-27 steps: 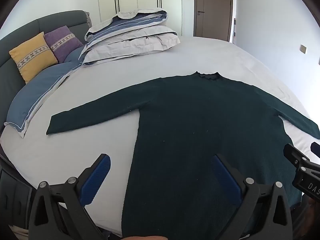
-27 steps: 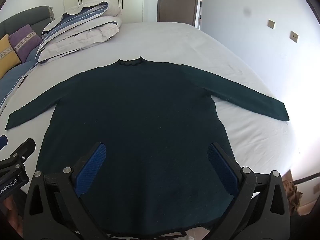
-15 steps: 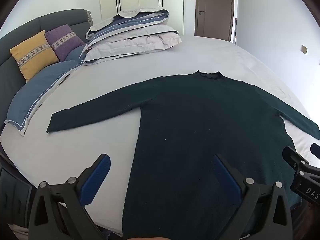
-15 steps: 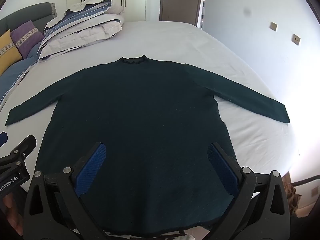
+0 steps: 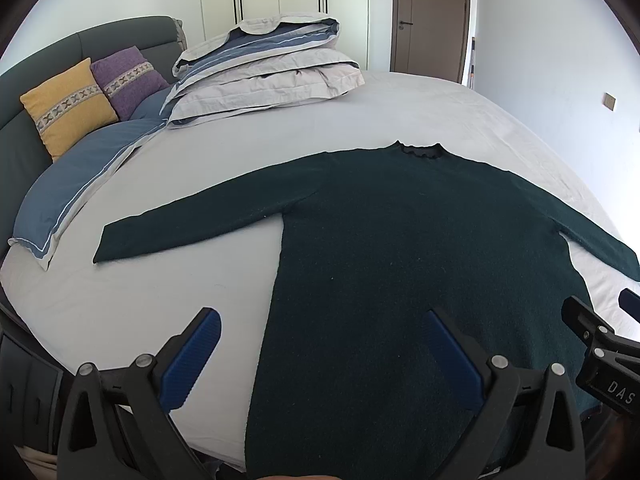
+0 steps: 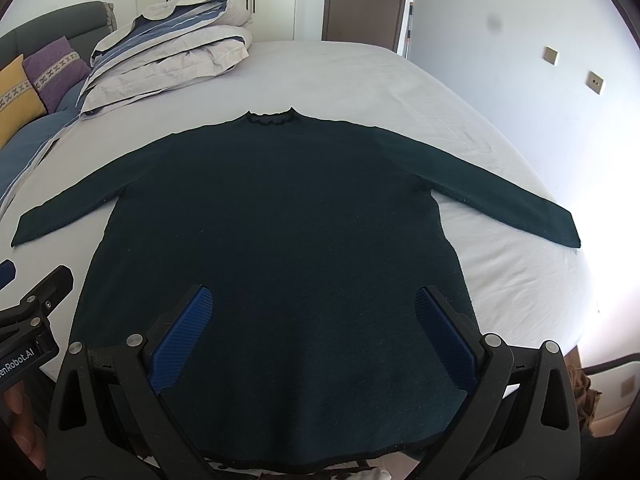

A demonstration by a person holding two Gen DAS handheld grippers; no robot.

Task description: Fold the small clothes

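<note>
Item: 1 dark green long-sleeved knit sweater [image 6: 276,248], flat and face-up on the white-sheeted bed [image 6: 360,80], hem at the near edge, collar toward the far edge, both sleeves spread out sideways; position and lay unchanged from 0.9 s ago. Left gripper [image 5: 320,356] and right gripper [image 6: 314,332]: each with its 2 blue-padded fingers spread wide, holding nothing, above the hem, both views almost as before. Also present: folded grey-and-blue duvet [image 5: 272,68], yellow cushion [image 5: 68,108] and purple cushion [image 5: 130,80] at the far-left corner.

Dark green long-sleeved sweater [image 6: 280,240], flat, unfolded, both sleeves spread outward, collar away, hem nearest
</note>
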